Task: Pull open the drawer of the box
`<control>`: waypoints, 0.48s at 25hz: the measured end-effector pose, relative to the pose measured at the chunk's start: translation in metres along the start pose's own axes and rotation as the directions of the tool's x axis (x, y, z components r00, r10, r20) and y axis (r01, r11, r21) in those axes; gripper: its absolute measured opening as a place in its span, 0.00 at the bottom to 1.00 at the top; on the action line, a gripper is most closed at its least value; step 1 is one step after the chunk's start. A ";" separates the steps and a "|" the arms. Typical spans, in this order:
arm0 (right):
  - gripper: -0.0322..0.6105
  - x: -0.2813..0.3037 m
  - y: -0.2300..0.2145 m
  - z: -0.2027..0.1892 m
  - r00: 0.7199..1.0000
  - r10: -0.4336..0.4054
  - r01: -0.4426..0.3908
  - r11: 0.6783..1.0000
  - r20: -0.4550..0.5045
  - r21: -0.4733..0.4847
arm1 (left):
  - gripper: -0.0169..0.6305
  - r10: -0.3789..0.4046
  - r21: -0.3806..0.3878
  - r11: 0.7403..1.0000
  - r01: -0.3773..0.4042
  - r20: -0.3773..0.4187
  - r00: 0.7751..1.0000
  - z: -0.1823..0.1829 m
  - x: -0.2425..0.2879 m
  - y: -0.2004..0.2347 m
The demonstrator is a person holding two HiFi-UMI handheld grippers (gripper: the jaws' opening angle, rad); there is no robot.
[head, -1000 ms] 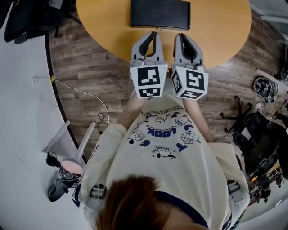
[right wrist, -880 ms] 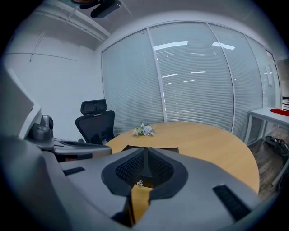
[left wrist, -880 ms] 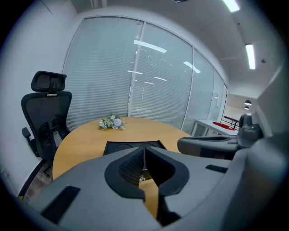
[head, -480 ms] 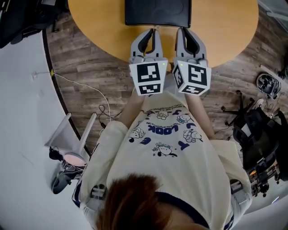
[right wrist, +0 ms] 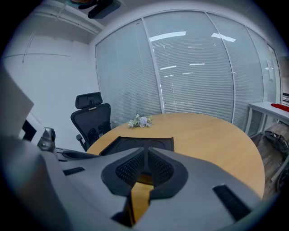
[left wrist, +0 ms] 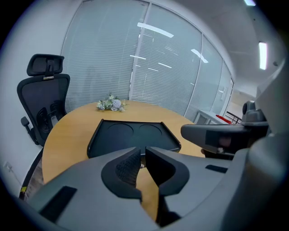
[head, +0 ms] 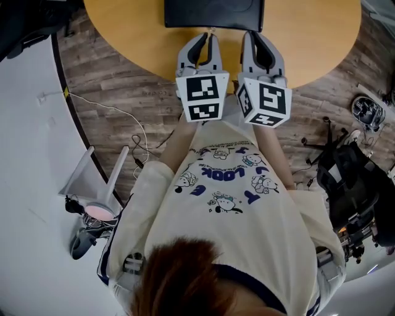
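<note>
The black box (head: 213,12) lies on the round wooden worktop (head: 308,37), at its middle and on the far side of both tongs. Its top is flat with two shallow round hollows, which the left gripper view shows well. I cannot make out the drawer in any view.

The left tongs (head: 208,38) and the right tongs (head: 250,37) are held side by side over the near edge of the worktop, both pointing at the near side of the box and just short of it. In each gripper view the two jaws stand almost together, with only a thin slit between them, and they hold nothing.

Farther off, a small bunch of flowers (left wrist: 111,104) lies on the worktop beyond the box, and a black office chair (left wrist: 43,108) stands at the far left.
</note>
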State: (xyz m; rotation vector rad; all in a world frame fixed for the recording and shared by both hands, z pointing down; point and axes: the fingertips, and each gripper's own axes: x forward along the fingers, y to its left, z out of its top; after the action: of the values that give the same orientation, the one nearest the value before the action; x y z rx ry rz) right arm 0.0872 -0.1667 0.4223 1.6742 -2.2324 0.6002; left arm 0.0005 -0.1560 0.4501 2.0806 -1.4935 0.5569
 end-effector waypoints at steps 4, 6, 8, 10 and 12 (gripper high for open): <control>0.12 0.002 -0.006 -0.001 1.000 -0.007 0.007 1.000 -0.003 0.010 | 0.06 0.003 -0.016 1.000 -0.003 -0.020 1.000 -0.008 0.008 -0.001; 0.12 0.004 -0.008 -0.004 1.000 -0.008 0.008 1.000 -0.007 0.007 | 0.06 0.005 -0.022 1.000 -0.005 -0.038 0.999 -0.014 0.011 0.000; 0.12 0.004 -0.011 -0.006 1.000 -0.010 0.010 1.000 -0.013 0.006 | 0.06 0.002 -0.028 1.000 -0.004 -0.058 0.998 -0.021 0.015 -0.001; 0.12 0.004 -0.014 -0.009 1.000 -0.015 0.015 1.000 -0.017 0.008 | 0.06 -0.002 -0.033 0.999 0.000 -0.074 0.997 -0.026 0.018 -0.002; 0.12 0.004 -0.017 -0.011 1.000 -0.019 0.019 1.000 -0.022 0.009 | 0.06 -0.012 -0.041 0.999 0.008 -0.091 0.996 -0.032 0.022 -0.003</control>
State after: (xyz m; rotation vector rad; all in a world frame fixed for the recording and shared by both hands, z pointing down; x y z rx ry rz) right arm 0.1023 -0.1689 0.4360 1.6829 -2.1998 0.6217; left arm 0.0091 -0.1520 0.4880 2.0036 -1.4298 0.6053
